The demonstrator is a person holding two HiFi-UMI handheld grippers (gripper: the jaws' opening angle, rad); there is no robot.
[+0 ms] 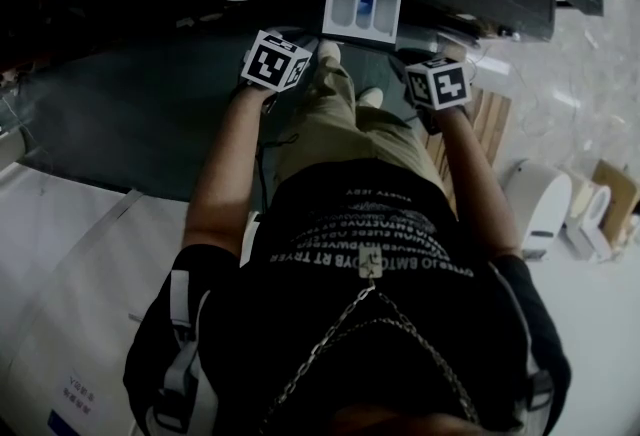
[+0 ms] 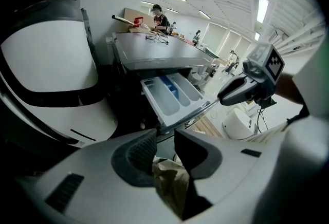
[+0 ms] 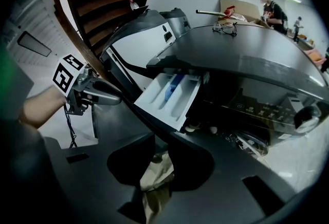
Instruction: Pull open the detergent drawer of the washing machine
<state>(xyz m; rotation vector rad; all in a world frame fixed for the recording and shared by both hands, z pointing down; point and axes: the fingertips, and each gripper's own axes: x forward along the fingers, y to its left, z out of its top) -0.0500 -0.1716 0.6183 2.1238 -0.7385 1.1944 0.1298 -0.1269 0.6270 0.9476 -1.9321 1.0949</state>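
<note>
The washing machine's detergent drawer (image 1: 362,9) stands pulled out, a white tray with a blue insert and several compartments (image 2: 172,95) (image 3: 167,94). My left gripper (image 1: 290,49) hangs just left of it and below its front edge; its jaws (image 2: 164,141) are close together with nothing between them. My right gripper (image 1: 422,59) hovers to the drawer's right, apart from it, jaws (image 3: 162,146) likewise nearly closed and empty. Each gripper shows in the other's view: the right gripper (image 2: 241,92) and the left gripper (image 3: 100,95). Neither touches the drawer.
The machine's dark top (image 3: 241,48) carries glasses and small items at the back. A big white rounded panel (image 2: 46,63) bulges at the left. A white appliance (image 1: 540,199), cardboard boxes (image 1: 615,189) and wooden slats (image 1: 490,124) stand right. People (image 2: 159,15) work far off.
</note>
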